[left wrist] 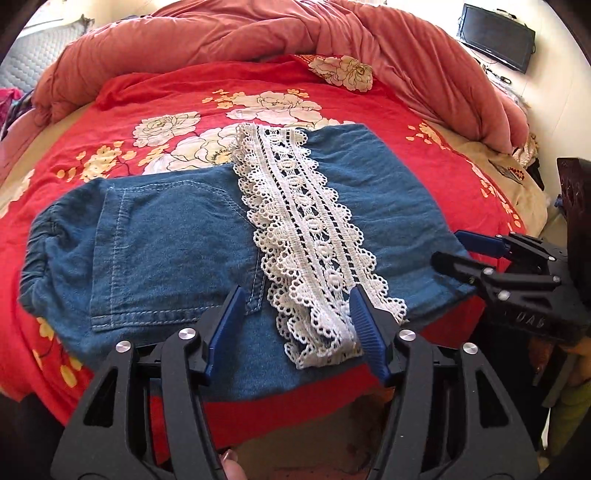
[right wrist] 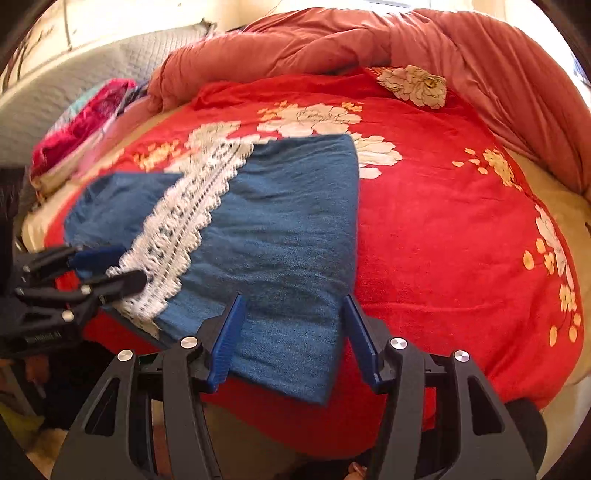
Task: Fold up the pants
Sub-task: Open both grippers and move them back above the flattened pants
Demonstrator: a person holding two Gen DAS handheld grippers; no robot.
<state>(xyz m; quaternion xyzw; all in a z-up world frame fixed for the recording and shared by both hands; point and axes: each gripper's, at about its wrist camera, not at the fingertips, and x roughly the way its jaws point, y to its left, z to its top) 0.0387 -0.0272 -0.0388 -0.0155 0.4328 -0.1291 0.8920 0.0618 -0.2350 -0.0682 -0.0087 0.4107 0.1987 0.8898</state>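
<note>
1. In the left wrist view the left gripper [left wrist: 295, 321] hangs over the near edge of the bed with its blue-padded jaws standing apart. Nothing is clamped between them; the right-hand pad [left wrist: 364, 325] lies against the near end of the white lace trim [left wrist: 303, 229], and whether it presses on it I cannot tell.
2. Between those jaws lie denim and the scalloped lace end, all of it flat on the bedding and none of it lifted.
3. In the right wrist view the right gripper [right wrist: 291, 328] also has its jaws apart, straddling the near corner of the denim. The cloth runs between the pads [right wrist: 232, 332], but they do not pinch it; the right-hand pad sits just at the cloth's edge.
4. The pants [left wrist: 177, 251] are blue denim, folded into a compact flat shape on the red floral blanket [left wrist: 177, 96]. A back pocket with pale stitching shows on the left part, and the gathered waistband is at the far left.
5. The lace trim crosses the denim diagonally, from the near edge by the left gripper up towards the far edge.
6. The right gripper appears at the right side of the left wrist view [left wrist: 458, 254], its tips over the right end of the denim.
7. Beyond the pants the blanket spreads across the bed, and a bunched salmon-pink quilt [left wrist: 295, 33] is heaped along the far side.
8. A dark screen [left wrist: 495, 37] stands against the wall at the far right.
</note>
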